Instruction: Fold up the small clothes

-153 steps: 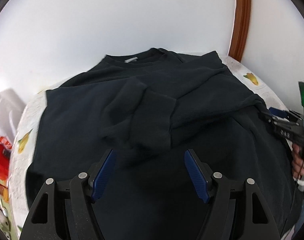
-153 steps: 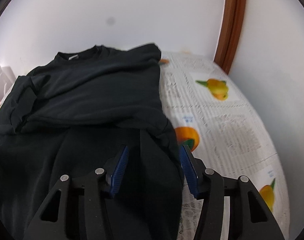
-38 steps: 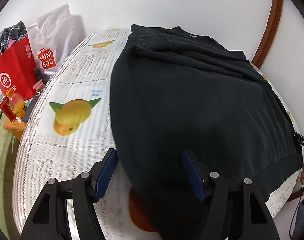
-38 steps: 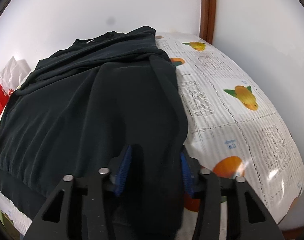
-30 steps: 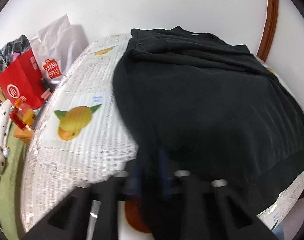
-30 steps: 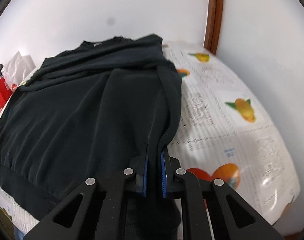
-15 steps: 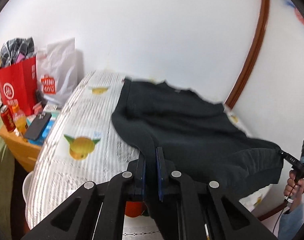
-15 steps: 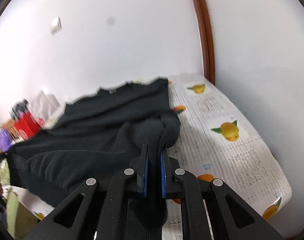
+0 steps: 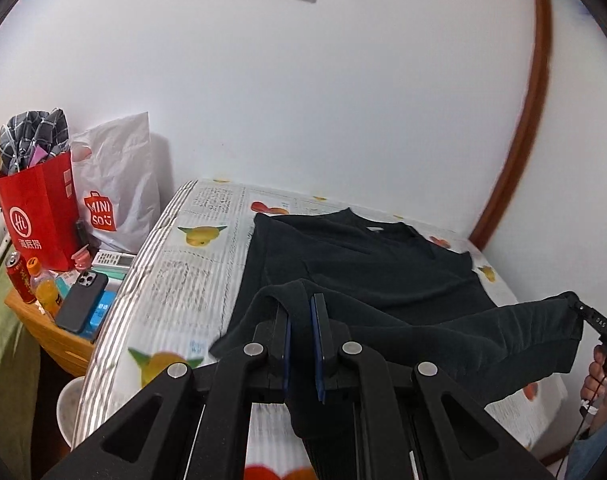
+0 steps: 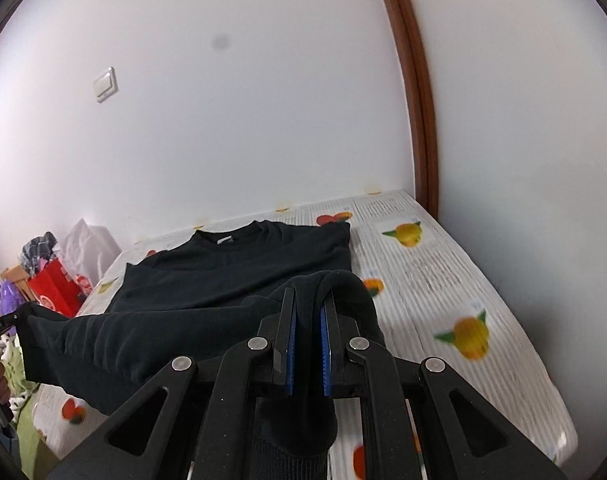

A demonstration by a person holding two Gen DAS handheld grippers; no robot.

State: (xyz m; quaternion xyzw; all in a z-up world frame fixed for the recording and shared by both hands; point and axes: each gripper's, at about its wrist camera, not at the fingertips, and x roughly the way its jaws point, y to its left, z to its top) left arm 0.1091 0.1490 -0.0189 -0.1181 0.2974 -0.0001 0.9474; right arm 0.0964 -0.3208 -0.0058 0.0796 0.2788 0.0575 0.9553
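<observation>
1. Both grippers, left and right, were clamped on the shirt hem corners.
2. Hem was lifted off the bed's near edge; collar end lay flat by the far edge.
3. Sides looked folded in; bottom-to-collar fold not yet laid.

The bed stands in a corner against two white walls and is covered with a white sheet printed with grey text blocks and yellow and orange fruits. On it lies a black sweatshirt, with the collar toward the far wall. The upper part rests flat on the sheet; the lower hem is lifted off the bed. The sheet stays bare on both sides of the garment.
</observation>
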